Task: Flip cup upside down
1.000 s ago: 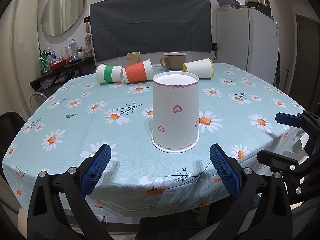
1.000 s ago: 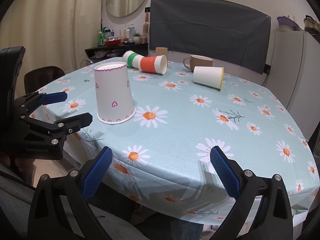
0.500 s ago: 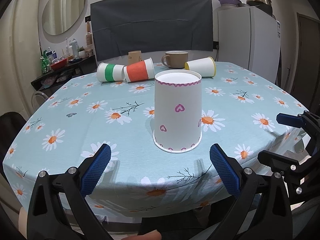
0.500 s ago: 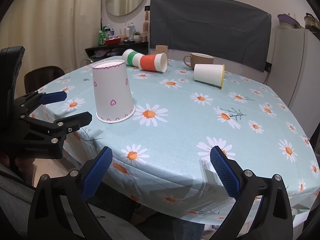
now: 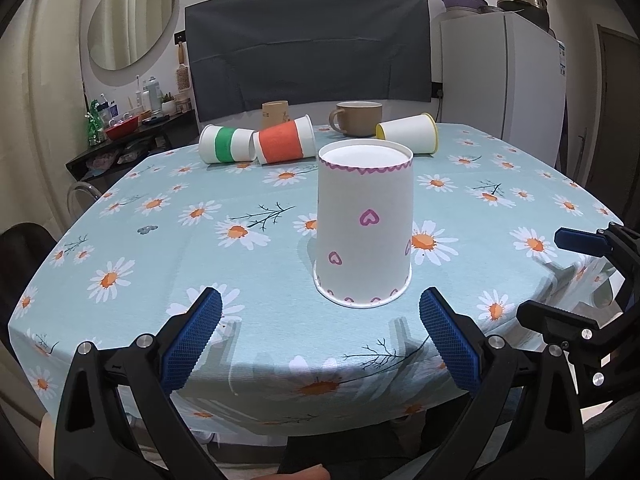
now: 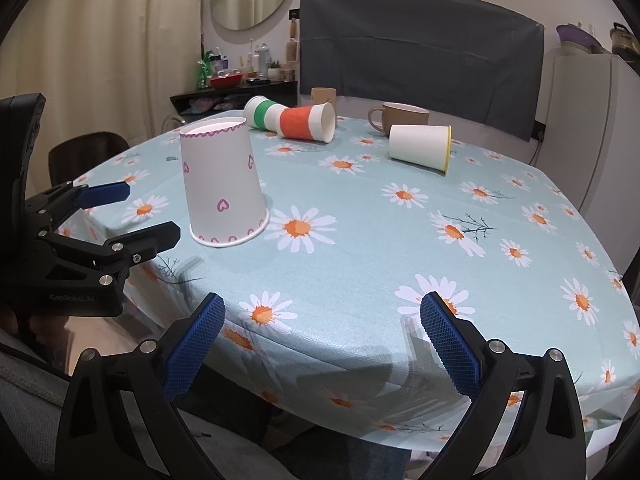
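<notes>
A white paper cup with pink hearts [image 5: 365, 226] stands upside down, rim on the daisy tablecloth [image 5: 160, 264], near the table's front edge. It also shows in the right wrist view [image 6: 222, 184]. My left gripper [image 5: 320, 330] is open and empty, just short of the cup, with the cup ahead between its fingers. In the right wrist view the left gripper [image 6: 138, 212] sits left of the cup. My right gripper [image 6: 322, 338] is open and empty at the table's front edge, to the right of the cup; it shows in the left wrist view [image 5: 560, 276] too.
At the far side lie a green-striped cup [image 5: 226, 144], an orange cup [image 5: 285, 140] and a yellow-rimmed cup [image 5: 408, 133] on their sides. A brown mug [image 5: 358, 118] and a small brown cup [image 5: 275, 114] stand behind them. A fridge [image 5: 504, 80] stands at the right.
Both grippers have risen slightly and drifted a little; the heart cup has stayed in place, upside down. Both grippers remain open.
</notes>
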A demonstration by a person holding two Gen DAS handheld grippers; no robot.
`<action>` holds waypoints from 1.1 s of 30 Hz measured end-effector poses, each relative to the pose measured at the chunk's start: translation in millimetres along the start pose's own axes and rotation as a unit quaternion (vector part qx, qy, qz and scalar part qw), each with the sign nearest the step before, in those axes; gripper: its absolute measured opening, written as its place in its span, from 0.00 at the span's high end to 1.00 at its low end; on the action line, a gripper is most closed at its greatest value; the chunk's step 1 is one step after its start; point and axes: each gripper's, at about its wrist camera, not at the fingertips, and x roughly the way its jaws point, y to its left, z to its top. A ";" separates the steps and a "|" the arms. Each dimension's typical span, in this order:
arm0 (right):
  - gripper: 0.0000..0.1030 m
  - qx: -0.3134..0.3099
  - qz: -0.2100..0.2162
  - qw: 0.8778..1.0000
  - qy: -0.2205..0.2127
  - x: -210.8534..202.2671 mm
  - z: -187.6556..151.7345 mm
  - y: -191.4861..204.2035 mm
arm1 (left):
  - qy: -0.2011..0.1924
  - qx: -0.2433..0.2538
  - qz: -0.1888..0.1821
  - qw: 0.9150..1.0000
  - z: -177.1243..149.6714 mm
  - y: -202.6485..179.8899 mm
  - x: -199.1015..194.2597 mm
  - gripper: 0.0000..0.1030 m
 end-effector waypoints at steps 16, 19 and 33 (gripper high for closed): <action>0.08 -0.011 0.011 1.000 -0.012 11.7 20.8 5.2 | -0.004 -0.016 0.035 0.999 2.6 20.4 1.1 0.06; 0.08 -0.024 0.017 1.000 -0.008 19.3 32.2 12.0 | -0.001 -0.022 0.041 0.999 2.3 28.3 2.6 0.06; 0.08 -0.043 0.033 0.999 0.002 33.6 48.3 32.1 | 0.004 -0.030 0.042 0.999 7.4 47.6 4.7 0.06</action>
